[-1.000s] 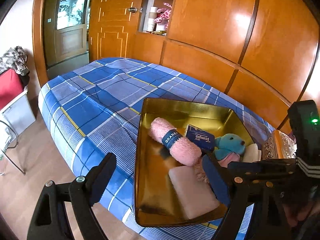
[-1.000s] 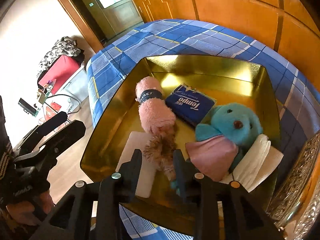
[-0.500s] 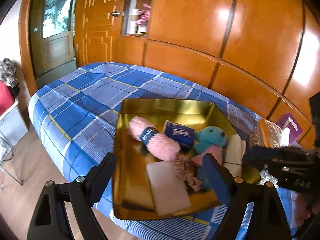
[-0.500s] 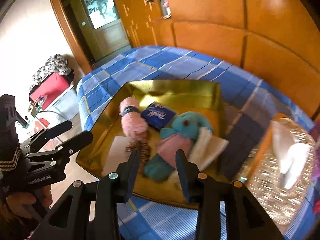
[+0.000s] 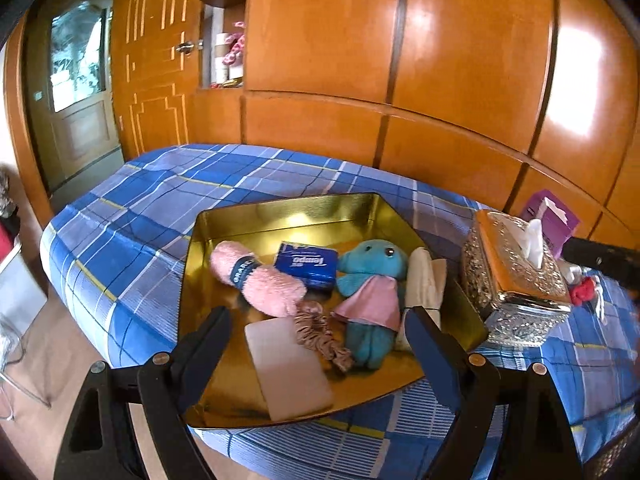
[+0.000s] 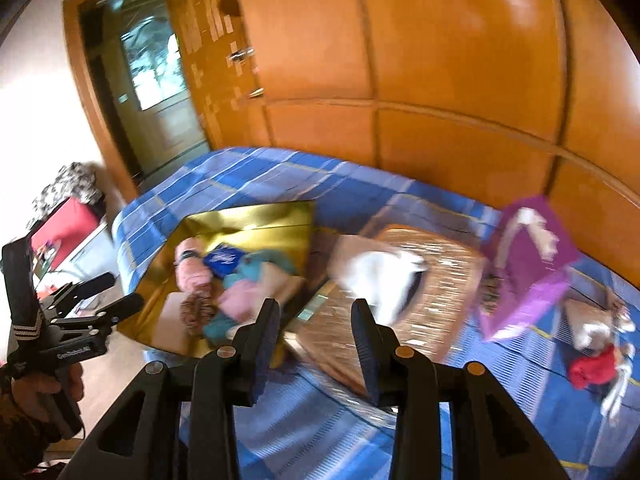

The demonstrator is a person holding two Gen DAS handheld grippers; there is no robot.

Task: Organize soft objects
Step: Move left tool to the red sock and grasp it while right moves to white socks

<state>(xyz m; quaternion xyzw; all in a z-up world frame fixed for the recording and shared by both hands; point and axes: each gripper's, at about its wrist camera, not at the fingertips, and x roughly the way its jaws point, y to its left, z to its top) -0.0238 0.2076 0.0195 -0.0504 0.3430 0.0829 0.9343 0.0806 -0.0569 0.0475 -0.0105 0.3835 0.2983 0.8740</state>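
A gold tray point(image 5: 280, 216) sits on the blue plaid bed. It holds a pink rolled towel point(image 5: 260, 280), a blue tissue pack point(image 5: 306, 266), a teal plush toy point(image 5: 372, 280), a brown scrunchie point(image 5: 320, 336), a white pad point(image 5: 288, 364) and a cream cloth point(image 5: 424, 280). My left gripper point(image 5: 320, 344) is open and empty, in front of the tray's near edge. My right gripper point(image 6: 314, 332) is open and empty, above the bed between the tray point(image 6: 248, 220) and the tissue box point(image 6: 420, 280). The right wrist view is blurred.
An ornate tissue box point(image 5: 516, 276) stands right of the tray. A purple box point(image 6: 528, 268) and a red soft item point(image 6: 592, 368) lie further right on the bed. Wooden wall panels point(image 5: 440, 80) run behind the bed. The floor lies to the left.
My right gripper has pulled back from the tray, swung right toward the tissue box and opened wider; the scrunchie stays in the tray. My left gripper has drawn back and shifted right.
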